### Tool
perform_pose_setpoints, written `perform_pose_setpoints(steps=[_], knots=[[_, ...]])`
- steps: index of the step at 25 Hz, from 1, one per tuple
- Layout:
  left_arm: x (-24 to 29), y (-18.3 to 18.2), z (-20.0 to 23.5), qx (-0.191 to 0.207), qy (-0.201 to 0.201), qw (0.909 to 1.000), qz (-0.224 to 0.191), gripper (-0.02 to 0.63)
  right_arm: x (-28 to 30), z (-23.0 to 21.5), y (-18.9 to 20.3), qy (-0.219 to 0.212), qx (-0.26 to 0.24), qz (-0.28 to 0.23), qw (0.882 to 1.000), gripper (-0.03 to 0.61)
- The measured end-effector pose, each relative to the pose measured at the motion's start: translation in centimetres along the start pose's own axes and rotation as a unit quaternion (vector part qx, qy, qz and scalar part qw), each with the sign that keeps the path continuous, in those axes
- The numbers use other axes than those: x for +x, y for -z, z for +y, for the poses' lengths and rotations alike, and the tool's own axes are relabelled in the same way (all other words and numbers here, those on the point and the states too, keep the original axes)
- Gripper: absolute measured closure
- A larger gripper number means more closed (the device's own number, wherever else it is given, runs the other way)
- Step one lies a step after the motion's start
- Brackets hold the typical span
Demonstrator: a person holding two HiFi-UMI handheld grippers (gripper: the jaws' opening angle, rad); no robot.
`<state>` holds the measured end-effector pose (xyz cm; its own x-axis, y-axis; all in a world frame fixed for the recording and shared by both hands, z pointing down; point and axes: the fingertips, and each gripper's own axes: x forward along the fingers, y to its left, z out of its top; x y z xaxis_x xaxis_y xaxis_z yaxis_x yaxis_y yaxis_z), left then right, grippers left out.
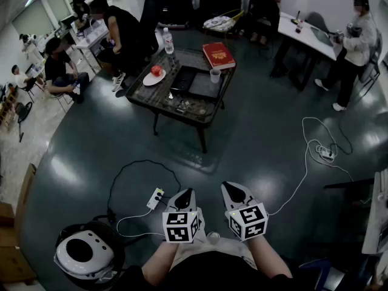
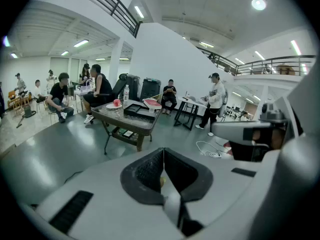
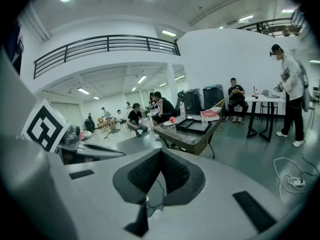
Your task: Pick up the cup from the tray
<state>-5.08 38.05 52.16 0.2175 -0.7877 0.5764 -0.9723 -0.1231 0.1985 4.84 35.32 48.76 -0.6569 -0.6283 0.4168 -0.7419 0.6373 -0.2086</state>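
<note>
A small pale cup stands at the far edge of a black tray on a low dark table across the room. Both grippers are close to my body, far from the table. My left gripper is shut with nothing in it, and its pads meet in the left gripper view. My right gripper beside it is shut and empty too. Seen from the right gripper, the cup sits beside the tray; from the left gripper the cup is tiny.
The table also holds a red book, a plate with a red fruit and a water bottle. Several people sit or stand around the room. Cables and a power strip lie on the floor.
</note>
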Motion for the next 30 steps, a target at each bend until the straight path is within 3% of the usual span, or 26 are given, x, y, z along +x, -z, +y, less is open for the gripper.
perform_pose_setpoints(steps=[10,19,30], knots=[[-5.3,1.1,-6.5,0.032,0.030,0.9990,-0.009,0.603,-8.9,2.5,4.5,-0.003,0.019,-0.003,1.000,0.569],[-8.0,2.3,-8.1,0.023,0.036,0.9989,-0.018,0.603,-11.3,4.3,4.4,-0.027,0.036,-0.032,0.998,0.568],[-8.6,2.0,-7.9,0.016,0.052,0.9982,-0.024,0.603,-11.1,4.9,3.7,-0.027,0.025,-0.035,0.999,0.568]])
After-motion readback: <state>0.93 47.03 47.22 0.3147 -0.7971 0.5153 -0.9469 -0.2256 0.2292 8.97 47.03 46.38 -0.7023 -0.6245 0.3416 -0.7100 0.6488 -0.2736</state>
